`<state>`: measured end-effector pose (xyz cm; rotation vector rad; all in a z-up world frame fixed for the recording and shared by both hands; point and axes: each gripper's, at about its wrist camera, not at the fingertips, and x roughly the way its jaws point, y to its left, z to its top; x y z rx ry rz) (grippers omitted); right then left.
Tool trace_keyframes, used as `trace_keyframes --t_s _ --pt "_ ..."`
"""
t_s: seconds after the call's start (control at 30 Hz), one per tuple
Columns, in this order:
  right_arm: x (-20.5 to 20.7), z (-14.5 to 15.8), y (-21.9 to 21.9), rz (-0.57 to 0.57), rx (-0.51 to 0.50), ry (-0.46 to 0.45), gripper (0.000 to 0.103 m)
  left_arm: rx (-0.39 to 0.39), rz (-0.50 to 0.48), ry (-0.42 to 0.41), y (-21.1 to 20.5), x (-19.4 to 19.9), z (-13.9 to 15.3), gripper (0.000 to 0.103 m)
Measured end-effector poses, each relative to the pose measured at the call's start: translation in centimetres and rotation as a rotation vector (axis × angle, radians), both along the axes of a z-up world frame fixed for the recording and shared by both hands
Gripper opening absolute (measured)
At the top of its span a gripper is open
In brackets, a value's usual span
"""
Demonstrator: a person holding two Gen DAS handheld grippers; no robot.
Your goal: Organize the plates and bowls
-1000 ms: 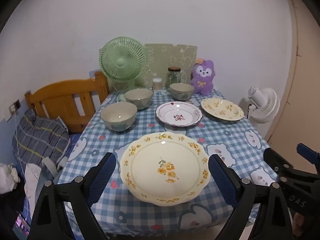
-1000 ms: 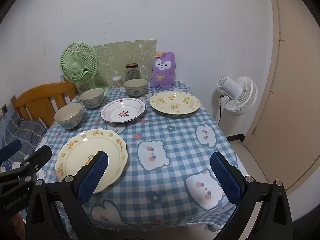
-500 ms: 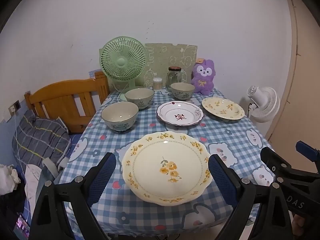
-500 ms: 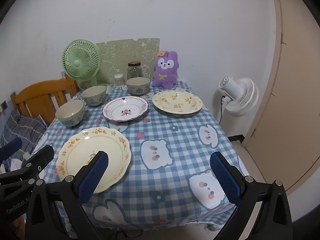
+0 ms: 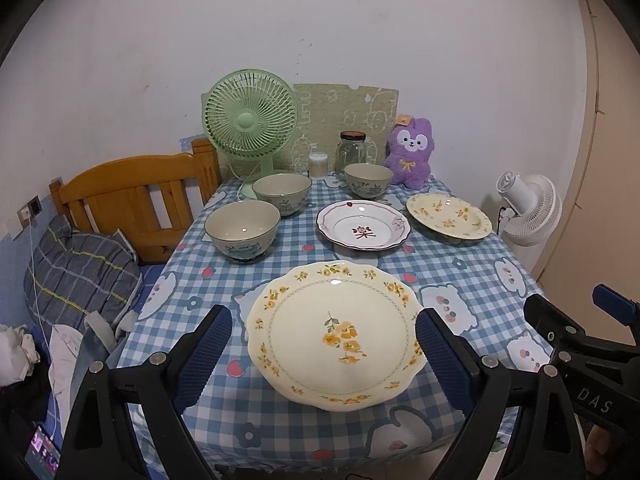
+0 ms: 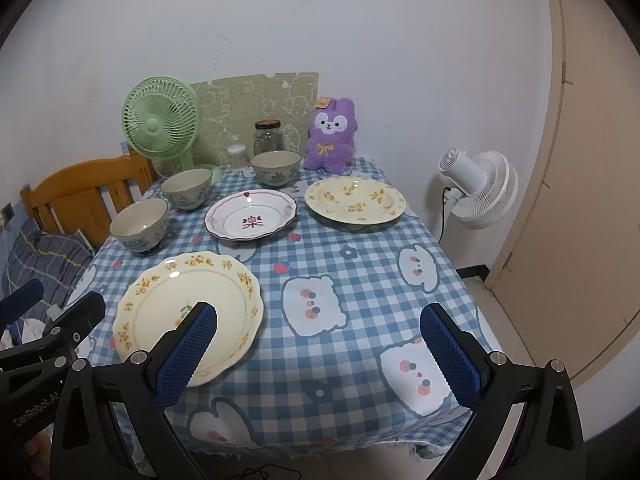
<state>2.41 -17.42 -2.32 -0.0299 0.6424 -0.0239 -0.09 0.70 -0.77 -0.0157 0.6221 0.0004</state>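
Left claw [image 5: 323, 354] jaws wide apart, nothing held, hovering over yellow-flower plate [image 5: 335, 332] at tabletop [image 6: 360, 264] near edge. Right claw [image 6: 318, 350] jaws apart, empty, over bare cloth at near right corner. Three bowls [image 5: 242, 229] along left edge, all empty. Red-rimmed plate [image 5: 363, 229] centre, second yellow plate [image 5: 449, 215] far right. Jar [image 5: 351, 151] contents unclear

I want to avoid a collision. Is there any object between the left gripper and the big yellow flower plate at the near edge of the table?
Nothing visible stands between them. The left gripper is open, and the yellow plate lies directly ahead on the tablecloth.
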Motion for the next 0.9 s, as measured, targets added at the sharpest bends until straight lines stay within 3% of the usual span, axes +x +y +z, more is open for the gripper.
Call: trace_keyframes --t_s 0.9 --pt "-0.2 1.1 0.6 0.010 -0.011 -0.036 0.102 0.002 -0.007 -0.028 -0.2 0.0 0.4 0.093"
